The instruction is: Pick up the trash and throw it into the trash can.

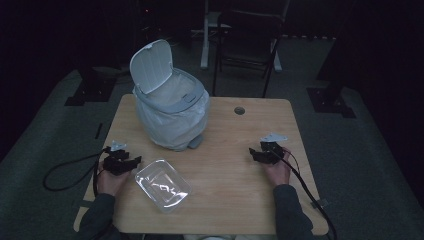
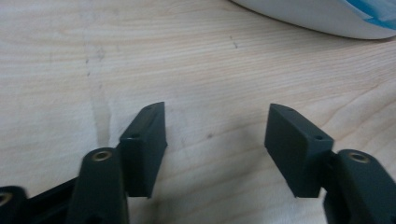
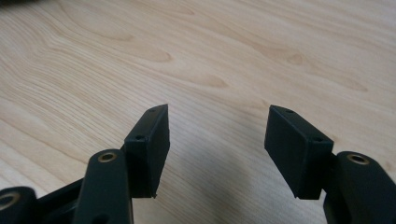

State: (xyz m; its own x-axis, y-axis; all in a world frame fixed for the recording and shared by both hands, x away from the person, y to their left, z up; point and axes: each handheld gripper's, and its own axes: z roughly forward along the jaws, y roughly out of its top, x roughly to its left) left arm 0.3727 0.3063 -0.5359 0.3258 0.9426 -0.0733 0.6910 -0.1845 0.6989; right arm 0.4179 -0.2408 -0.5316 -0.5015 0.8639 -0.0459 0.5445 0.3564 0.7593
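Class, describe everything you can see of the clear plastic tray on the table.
The clear plastic tray is a shallow, see-through rectangular container with rounded corners and a raised rim, glinting with highlights. It looks empty and lies open side up, flat on the wooden table, turned at an angle to the edges, near the front left. It sits in front of the bin, just right of the left gripper, whose tips come close to its corner.

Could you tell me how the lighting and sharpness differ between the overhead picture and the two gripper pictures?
High view: dim and grainy, floor nearly black, faint glare on the clear plastic tray near the left gripper. Left gripper view: bright, table grain sharp, near jaws soft. Right gripper view: equally bright, right gripper casting a soft shadow between its jaws.
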